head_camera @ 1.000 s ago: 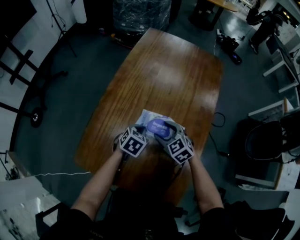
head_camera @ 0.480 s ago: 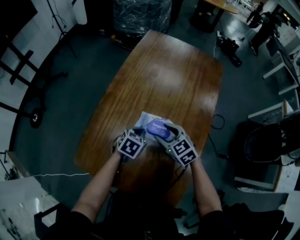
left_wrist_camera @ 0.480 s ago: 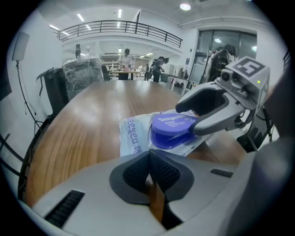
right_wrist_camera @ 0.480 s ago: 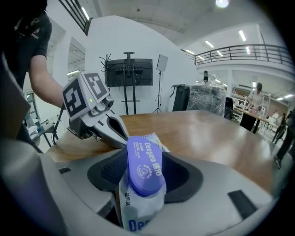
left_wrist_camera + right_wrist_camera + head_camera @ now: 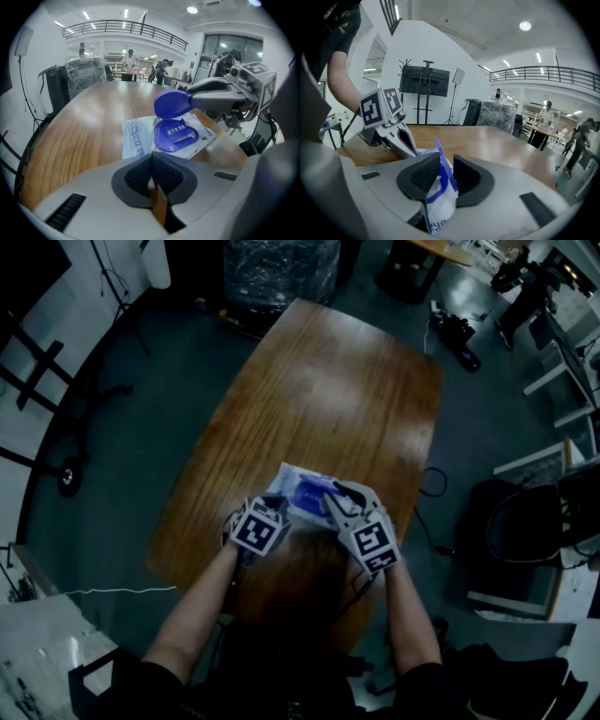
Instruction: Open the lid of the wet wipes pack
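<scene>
View at the moment of lid opening. The wet wipes pack lay flat on the wooden table, close to its near edge and between my two grippers. My right gripper had just been closing its jaws, and they were clamped on the rim of the blue lid. The lid stood swung up, clear of the blue frame on the pack's top face. My left gripper sat at the pack's near left corner with its jaws together and nothing visible between them. Whether its tips pressed on the pack could not be told from any view.

Risks, as I judged them:

- **Slip:** The lid was thin and smooth and was held only at its edge, so it could have slid out of the pads. It would then have dropped back onto the frame.
- **Lifted pack:** The pack looked soft and light. If the left gripper was not pinning it, further pulling could have raised or dragged the whole pack instead of turning the lid on its hinge.
- **Edge of the table:** A drag toward me could have carried the pack off the near edge.
- **Hinge strain:** Pulling the lid well past upright could have strained or torn the hinge.
</scene>
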`<control>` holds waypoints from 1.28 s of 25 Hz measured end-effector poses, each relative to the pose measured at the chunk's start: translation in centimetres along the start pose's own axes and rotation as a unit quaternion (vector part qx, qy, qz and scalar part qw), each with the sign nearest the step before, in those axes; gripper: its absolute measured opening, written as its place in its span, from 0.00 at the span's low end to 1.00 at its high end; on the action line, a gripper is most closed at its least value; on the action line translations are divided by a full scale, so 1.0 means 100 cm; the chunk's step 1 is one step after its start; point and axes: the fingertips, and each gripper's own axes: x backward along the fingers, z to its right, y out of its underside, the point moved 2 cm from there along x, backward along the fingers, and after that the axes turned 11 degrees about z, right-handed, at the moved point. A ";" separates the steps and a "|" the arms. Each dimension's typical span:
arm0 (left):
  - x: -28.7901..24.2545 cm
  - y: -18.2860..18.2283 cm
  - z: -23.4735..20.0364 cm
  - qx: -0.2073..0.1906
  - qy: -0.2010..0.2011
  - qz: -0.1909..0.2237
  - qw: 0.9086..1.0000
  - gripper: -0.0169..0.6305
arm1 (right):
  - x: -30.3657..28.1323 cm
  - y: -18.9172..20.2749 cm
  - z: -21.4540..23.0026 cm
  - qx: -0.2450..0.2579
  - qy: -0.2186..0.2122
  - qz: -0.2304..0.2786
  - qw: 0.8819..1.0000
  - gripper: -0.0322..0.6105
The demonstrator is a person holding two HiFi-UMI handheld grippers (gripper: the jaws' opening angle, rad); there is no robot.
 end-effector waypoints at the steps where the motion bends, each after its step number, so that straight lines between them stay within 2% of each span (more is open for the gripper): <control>1: 0.000 0.001 0.000 0.001 0.001 0.000 1.000 0.04 | -0.001 0.000 0.002 0.000 0.006 0.003 1.000 0.21; 5: -0.001 0.002 0.003 0.002 0.002 -0.001 1.000 0.04 | -0.004 0.000 0.015 -0.009 0.038 0.026 0.999 0.21; 12: 0.000 0.002 0.004 0.002 0.004 0.000 1.000 0.04 | -0.013 0.003 0.036 -0.001 0.102 0.032 0.994 0.21; 23: 0.001 0.009 -0.004 0.010 -0.009 -0.006 1.000 0.03 | -0.021 0.017 0.056 -0.027 0.144 0.048 0.988 0.25; 27: 0.007 0.003 -0.005 0.006 -0.016 0.009 1.000 0.03 | -0.020 0.012 0.058 -0.036 0.156 0.055 0.985 0.25; 32: 0.020 -0.007 -0.007 0.002 -0.035 0.039 0.999 0.03 | -0.003 -0.001 0.068 -0.044 0.192 0.085 0.977 0.25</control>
